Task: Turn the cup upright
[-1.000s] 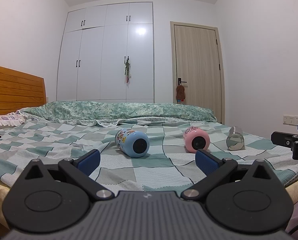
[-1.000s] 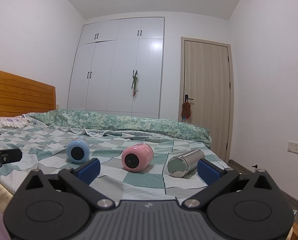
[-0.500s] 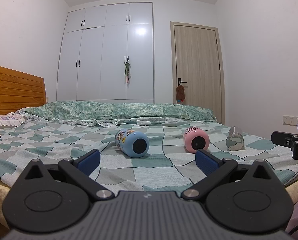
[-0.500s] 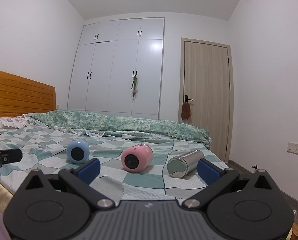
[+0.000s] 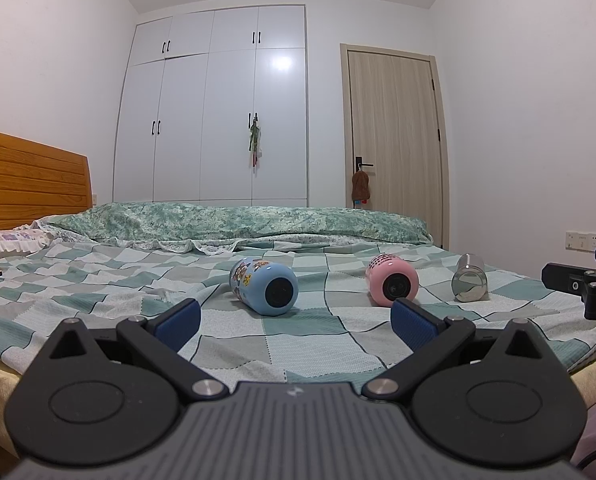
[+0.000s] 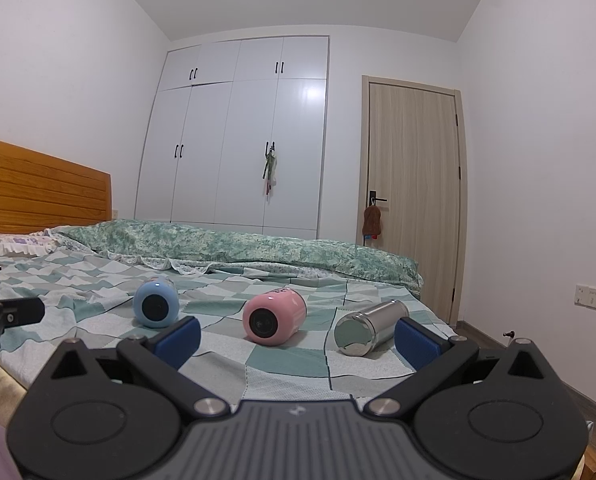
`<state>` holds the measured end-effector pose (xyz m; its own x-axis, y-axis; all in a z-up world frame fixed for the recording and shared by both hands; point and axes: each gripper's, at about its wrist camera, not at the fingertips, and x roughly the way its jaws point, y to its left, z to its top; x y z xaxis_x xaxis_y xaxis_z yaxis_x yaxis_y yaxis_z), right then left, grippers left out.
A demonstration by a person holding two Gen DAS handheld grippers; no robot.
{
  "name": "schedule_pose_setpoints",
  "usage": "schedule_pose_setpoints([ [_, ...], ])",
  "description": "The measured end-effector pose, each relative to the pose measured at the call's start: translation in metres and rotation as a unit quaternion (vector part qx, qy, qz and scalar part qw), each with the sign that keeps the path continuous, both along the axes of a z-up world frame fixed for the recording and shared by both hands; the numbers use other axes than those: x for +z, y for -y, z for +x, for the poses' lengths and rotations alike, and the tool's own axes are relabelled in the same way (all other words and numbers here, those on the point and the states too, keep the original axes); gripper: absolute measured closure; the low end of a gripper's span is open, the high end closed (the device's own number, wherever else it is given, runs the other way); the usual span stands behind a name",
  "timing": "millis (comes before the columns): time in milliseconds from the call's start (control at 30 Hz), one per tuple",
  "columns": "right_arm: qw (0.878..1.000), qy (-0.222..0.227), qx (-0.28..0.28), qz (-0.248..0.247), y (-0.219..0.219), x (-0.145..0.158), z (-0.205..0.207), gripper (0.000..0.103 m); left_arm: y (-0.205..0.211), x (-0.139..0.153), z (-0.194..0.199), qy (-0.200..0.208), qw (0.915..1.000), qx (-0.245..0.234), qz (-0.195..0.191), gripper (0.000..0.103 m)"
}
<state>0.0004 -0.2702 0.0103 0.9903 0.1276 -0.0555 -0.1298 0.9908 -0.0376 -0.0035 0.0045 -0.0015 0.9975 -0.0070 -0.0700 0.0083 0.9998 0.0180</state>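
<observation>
Three cups lie on their sides in a row across the checked green bedspread, all pointing their round ends toward the cameras. In the left wrist view the blue cup sits just left of the frame's middle, its side covered with cartoon stickers and its end showing a dark circle; the pink cup lies right of centre with a dotted pattern on top and the same dark circle; the steel cup is further right, shiny and narrow. They are apart from one another, none touching. The left gripper fills the bottom of its frame with its blue-padded fingers spread wide, nothing between them, short of the cups. The right gripper is likewise wide apart and empty in its own view, where the blue cup, pink cup and steel cup line up from left to right, the right pad covering part of the steel cup's side. Whether the dark circles are mouths or bases I cannot tell. The other gripper is cut off at each frame's edge.
</observation>
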Motion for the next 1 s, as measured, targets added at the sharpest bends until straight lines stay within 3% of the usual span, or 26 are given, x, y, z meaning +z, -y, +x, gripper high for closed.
schedule_pose_setpoints([
  [800,1.0,0.0,0.0,0.0,0.0,0.001,0.0,0.0,0.003,-0.001,0.001,0.0,1.0,0.002,-0.001,0.0],
  [1000,1.0,-0.024,0.01,0.004,0.002,0.011,0.009,0.0,0.004,0.007,0.008,-0.007,0.9999,-0.001,-0.007,0.0],
])
